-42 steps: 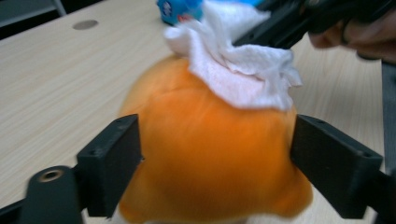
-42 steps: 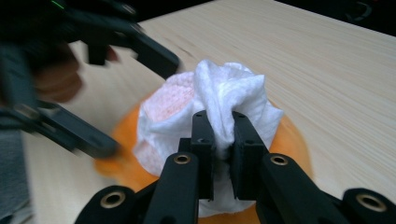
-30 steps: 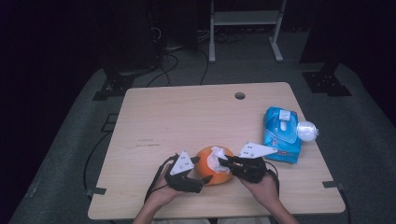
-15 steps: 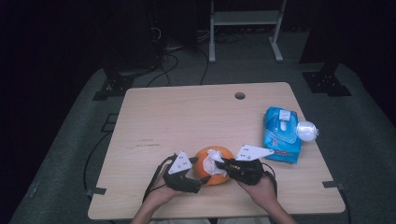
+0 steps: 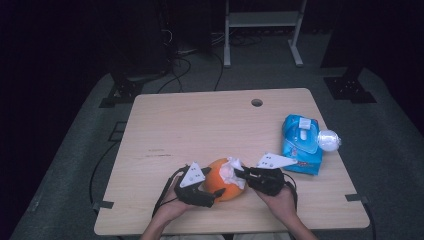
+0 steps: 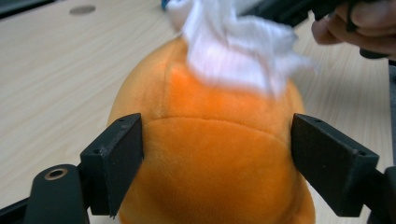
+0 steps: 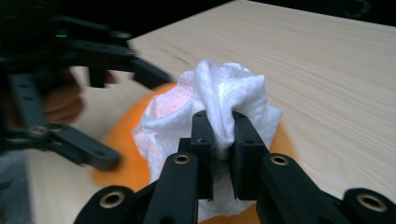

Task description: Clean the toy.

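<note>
An orange plush toy (image 5: 221, 181) lies near the table's front edge. My left gripper (image 5: 212, 192) is shut on it; its jaws press the toy's two sides (image 6: 210, 158). My right gripper (image 5: 238, 173) is shut on a crumpled white wipe (image 5: 229, 170) and holds it against the top of the toy. In the right gripper view the wipe (image 7: 219, 100) bunches between the closed jaws, with the orange toy (image 7: 122, 158) beneath and the left gripper (image 7: 70, 135) blurred behind it.
A blue pack of wipes (image 5: 301, 144) lies at the table's right side, with a clear round thing (image 5: 328, 140) next to it. The wooden table (image 5: 200, 130) has a cable hole (image 5: 257, 102) near its far edge. Cables trail on the floor behind.
My right gripper and the wipe have shifted slightly left over the top of the toy. The left gripper keeps its hold in place.
</note>
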Tool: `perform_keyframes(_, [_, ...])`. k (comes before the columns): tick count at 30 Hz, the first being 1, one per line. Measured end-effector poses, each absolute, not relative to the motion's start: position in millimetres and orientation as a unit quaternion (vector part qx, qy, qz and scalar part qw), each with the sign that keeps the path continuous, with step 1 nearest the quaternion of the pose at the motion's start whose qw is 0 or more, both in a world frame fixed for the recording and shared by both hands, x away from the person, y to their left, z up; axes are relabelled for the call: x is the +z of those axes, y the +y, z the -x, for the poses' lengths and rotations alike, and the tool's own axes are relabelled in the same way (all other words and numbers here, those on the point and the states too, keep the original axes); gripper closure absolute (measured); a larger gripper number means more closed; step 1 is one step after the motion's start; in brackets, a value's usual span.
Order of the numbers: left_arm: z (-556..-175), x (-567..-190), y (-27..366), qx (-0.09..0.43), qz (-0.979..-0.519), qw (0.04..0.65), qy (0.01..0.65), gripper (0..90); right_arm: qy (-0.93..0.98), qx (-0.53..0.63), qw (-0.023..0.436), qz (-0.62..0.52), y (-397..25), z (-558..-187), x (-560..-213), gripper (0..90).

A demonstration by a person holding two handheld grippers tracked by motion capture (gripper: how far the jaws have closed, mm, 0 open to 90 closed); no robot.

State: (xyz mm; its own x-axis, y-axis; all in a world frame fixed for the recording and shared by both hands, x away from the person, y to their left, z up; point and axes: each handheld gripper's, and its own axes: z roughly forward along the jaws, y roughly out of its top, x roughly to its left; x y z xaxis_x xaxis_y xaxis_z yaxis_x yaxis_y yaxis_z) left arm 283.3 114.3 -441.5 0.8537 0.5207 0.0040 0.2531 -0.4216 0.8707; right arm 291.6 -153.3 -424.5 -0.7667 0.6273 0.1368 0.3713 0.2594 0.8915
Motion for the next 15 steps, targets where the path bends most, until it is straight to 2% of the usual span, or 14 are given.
perform_keyframes(5, [-284, -441, 118, 0.136, -0.831, 0.484, 0.238, 18.7, 0.773, 0.501, 0.113, -0.371, -173, -305, -441, 80.5])
perform_keyframes(9, [-284, -435, 114, 0.148, -0.817, 0.501, 0.243, 13.9, 0.773, 0.509, 0.111, -0.363, -167, -301, -437, 80.4])
perform_keyframes(15, [-286, -440, 119, 0.143, -0.821, 0.493, 0.249, 19.1, 0.779, 0.509, 0.114, -0.349, -164, -297, -435, 80.4])
